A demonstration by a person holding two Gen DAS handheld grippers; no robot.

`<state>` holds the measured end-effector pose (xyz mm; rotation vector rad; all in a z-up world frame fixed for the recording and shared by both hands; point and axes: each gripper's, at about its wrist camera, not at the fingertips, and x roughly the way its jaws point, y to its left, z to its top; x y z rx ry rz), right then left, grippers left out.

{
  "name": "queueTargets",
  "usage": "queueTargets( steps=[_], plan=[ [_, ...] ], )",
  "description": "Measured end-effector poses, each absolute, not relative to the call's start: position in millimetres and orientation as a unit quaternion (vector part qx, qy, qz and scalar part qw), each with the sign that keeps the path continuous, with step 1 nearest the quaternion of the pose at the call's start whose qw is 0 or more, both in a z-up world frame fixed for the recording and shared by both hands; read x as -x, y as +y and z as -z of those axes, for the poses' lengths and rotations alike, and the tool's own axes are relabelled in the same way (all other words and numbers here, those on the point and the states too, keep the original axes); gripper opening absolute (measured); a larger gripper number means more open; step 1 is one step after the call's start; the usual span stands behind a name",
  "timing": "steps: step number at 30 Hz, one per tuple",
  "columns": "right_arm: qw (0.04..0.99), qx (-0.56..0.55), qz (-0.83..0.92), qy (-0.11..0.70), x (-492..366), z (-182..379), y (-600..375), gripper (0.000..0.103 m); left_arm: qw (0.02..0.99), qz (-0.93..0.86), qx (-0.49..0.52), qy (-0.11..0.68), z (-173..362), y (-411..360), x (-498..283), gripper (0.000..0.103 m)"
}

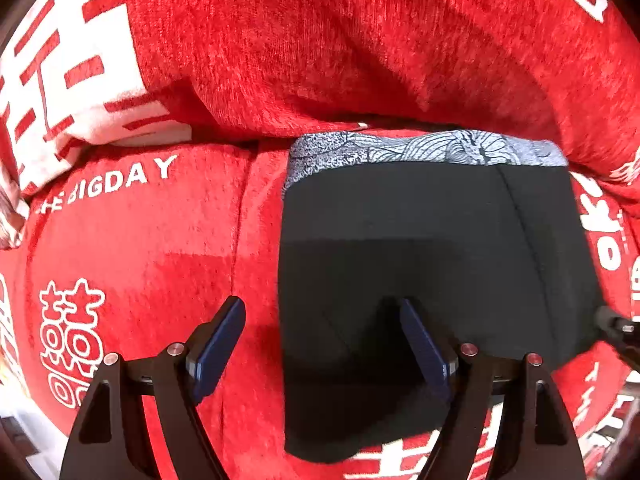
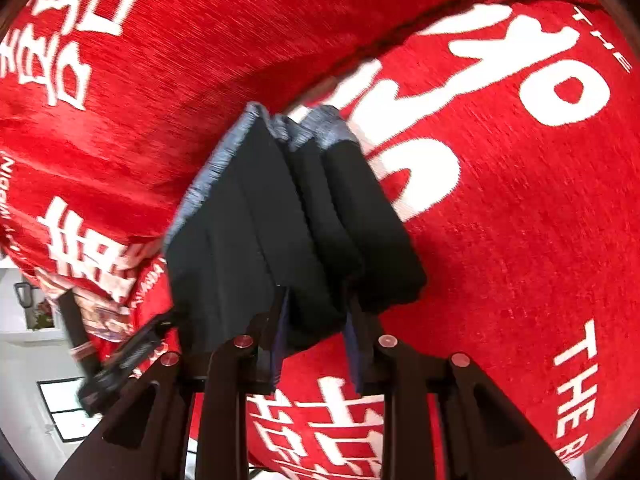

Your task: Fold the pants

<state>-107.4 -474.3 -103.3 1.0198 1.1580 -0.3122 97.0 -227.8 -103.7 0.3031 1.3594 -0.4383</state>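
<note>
A red woven blanket printed with white double-happiness characters and the words "BIGDAY" covers the surface in soft folds; at the right wrist view's lower left, a dark-framed window shows on a white wall.

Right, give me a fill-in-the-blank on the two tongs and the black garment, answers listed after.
1. The left tongs stand ____, holding nothing.
2. The right tongs are shut on the black pants, lifting one ____ of them off the cover.
3. The waistband of the pants is patterned in ____.
4. The pants lie on a ____ cover printed with white lettering.

Missing words: open; edge; grey; red
</note>
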Motion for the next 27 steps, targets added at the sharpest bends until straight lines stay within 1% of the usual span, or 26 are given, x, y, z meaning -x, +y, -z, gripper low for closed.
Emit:
queueTargets(
  steps=[2, 4, 7, 9, 13, 16, 19, 21, 24, 25, 27],
  plan=[
    [0.697, -0.458, 0.146, 0.532, 110, 114, -475, 0.028, 0.742, 0.203, -0.143, 0.623, 104, -228, -94, 0.081],
    [0.697, -0.465, 0.145, 0.526, 115, 115, -476, 0.03, 0.739, 0.203, -0.155, 0.623, 107, -227, -90, 0.081],
    [0.703, -0.438, 0.154, 0.538, 117, 113, -472, 0.033, 0.735, 0.204, -0.166, 0.625, 117, -227, -86, 0.082],
    [0.707, -0.416, 0.159, 0.55, 117, 113, -472, 0.033, 0.742, 0.194, -0.178, 0.616, 119, -228, -85, 0.092],
    [0.703, -0.416, 0.161, 0.554, 119, 114, -478, 0.033, 0.743, 0.198, -0.183, 0.613, 117, -227, -87, 0.092],
    [0.704, -0.406, 0.166, 0.559, 122, 111, -482, 0.038, 0.74, 0.2, -0.176, 0.617, 118, -224, -91, 0.095],
    [0.705, -0.396, 0.175, 0.562, 125, 107, -484, 0.038, 0.738, 0.198, -0.157, 0.626, 115, -219, -96, 0.095],
    [0.709, -0.386, 0.181, 0.562, 127, 103, -485, 0.038, 0.749, 0.186, -0.155, 0.617, 110, -215, -100, 0.095],
    [0.728, -0.357, 0.188, 0.554, 124, 89, -484, 0.038, 0.763, 0.17, -0.144, 0.607, 104, -208, -114, 0.095],
    [0.75, -0.342, 0.176, 0.538, 117, 78, -481, 0.039, 0.763, 0.164, -0.139, 0.609, 104, -206, -120, 0.095],
    [0.757, -0.337, 0.17, 0.534, 113, 74, -478, 0.039, 0.762, 0.154, -0.131, 0.615, 107, -204, -133, 0.095]
  ],
)
